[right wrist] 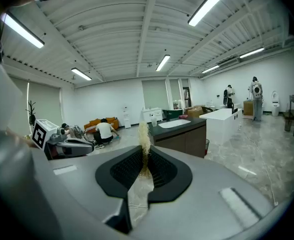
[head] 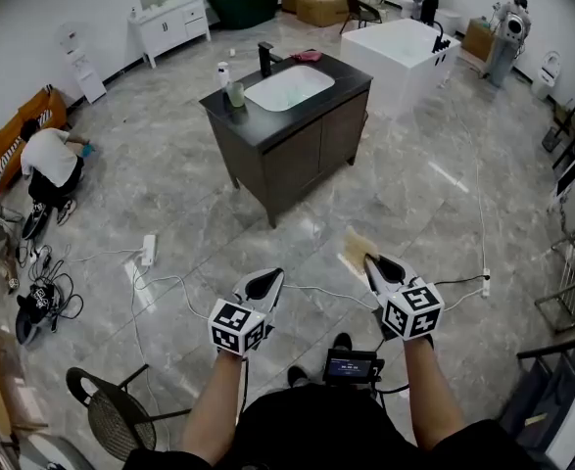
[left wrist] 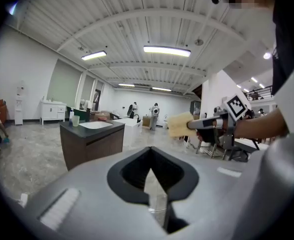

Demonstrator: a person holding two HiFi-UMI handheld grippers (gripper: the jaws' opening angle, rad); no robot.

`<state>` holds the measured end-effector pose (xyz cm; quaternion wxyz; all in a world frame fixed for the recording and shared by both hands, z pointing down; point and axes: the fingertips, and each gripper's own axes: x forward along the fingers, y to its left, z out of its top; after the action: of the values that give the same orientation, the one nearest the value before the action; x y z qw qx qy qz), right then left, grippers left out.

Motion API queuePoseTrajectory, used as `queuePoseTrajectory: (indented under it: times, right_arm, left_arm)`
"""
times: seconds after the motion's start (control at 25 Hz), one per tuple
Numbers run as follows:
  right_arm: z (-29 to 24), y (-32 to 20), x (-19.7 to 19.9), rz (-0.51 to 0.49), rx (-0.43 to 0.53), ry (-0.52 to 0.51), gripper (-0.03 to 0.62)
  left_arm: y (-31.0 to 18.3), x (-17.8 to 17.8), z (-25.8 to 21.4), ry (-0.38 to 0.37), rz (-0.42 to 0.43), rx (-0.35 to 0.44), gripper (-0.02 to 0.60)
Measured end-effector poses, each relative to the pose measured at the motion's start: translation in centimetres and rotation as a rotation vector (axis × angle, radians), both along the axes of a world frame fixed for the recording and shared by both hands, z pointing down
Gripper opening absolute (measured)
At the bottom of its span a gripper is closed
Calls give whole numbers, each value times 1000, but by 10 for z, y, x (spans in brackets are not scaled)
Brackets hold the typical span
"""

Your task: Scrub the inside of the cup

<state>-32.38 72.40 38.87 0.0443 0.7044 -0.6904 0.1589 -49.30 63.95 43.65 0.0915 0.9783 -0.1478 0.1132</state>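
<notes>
A pale green cup (head: 236, 94) stands on the far left corner of a dark vanity (head: 292, 160) with a white sink (head: 289, 88), a few steps ahead of me. It shows small in the left gripper view (left wrist: 75, 120) and the right gripper view (right wrist: 154, 120). My right gripper (head: 373, 262) is shut on a yellowish scrub pad (head: 356, 250), which sticks up edge-on between its jaws (right wrist: 144, 134). My left gripper (head: 267, 280) is shut with nothing in it (left wrist: 151, 169). Both are held at waist height, far from the cup.
A person crouches by an orange sofa at the left (head: 50, 164). Cables and a power strip (head: 149, 250) lie on the grey tile floor. A wire chair (head: 120, 414) stands at my lower left. A white bathtub (head: 400, 52) sits behind the vanity.
</notes>
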Motion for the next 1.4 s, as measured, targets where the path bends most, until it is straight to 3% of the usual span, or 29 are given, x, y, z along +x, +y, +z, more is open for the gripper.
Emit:
queuePoseTrajectory:
  times: [0.68, 1.0, 1.24, 1.4]
  right_arm:
    - [-23, -49, -12, -82, 26, 70, 41]
    - [-7, -105, 36, -100, -36, 106, 41]
    - [-4, -157, 90, -138, -51, 194, 41]
    - [-14, -188, 130, -160, -31, 212, 41]
  left_arm:
    - [-22, 37, -23, 14, 37, 30, 1]
    - [-78, 99, -13, -77, 34, 19, 0]
    - [-139, 156, -27, -64, -51, -16, 0]
    - [-172, 193, -44, -60, -69, 24, 0]
